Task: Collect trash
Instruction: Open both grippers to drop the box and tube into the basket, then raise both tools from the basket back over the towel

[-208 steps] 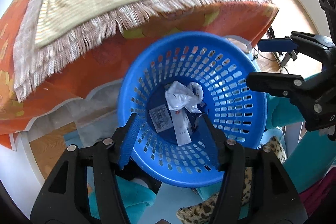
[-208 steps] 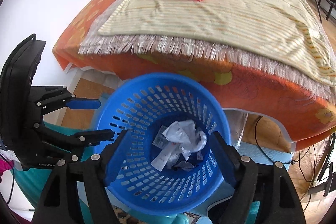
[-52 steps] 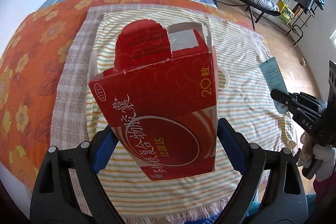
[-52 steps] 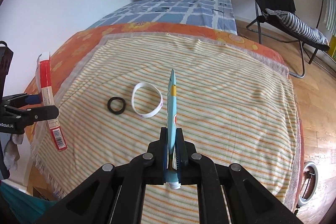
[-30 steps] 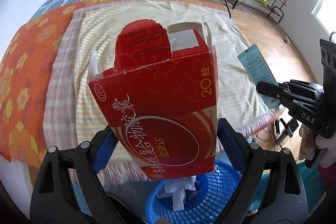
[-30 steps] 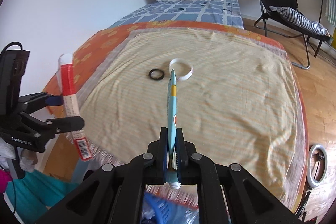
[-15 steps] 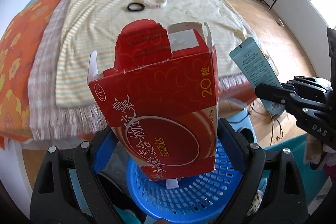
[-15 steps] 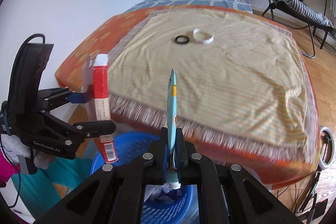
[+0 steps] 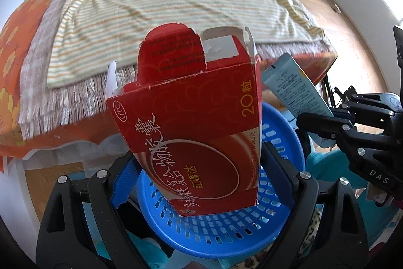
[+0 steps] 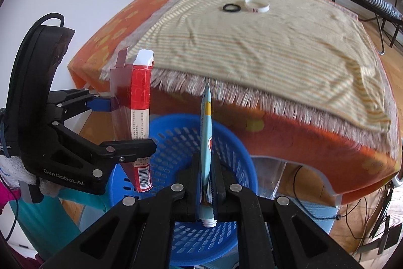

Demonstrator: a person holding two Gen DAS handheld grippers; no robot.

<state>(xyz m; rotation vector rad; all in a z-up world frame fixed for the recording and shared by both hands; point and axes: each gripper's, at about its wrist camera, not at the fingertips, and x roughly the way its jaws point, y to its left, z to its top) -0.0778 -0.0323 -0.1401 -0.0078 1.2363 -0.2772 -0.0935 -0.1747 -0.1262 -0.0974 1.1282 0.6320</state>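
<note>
Both hands hold trash over the blue basket beside the bed.

The left hand-held gripper (image 9: 199,165) clamps a torn-open red medicine box (image 9: 191,122) by its lower edges; the box stands upright, printed "OTC" in an oval, "20粒" and "红源达" in yellow, with a barcode on its narrow side. That gripper's body reads "GenRobot.AI" in the right wrist view. The right hand-held gripper (image 10: 205,183), marked "DAS" on its side, is pinched narrow on a flattened light-blue tube (image 10: 206,143), crimped end up, cap end down; its small print is too blurred to read. Both items hang above the blue perforated basket (image 10: 176,140) on the floor by the fringed striped blanket (image 10: 264,42). A black ring (image 10: 231,7) and white wristband (image 10: 257,5) lie on the blanket.
</note>
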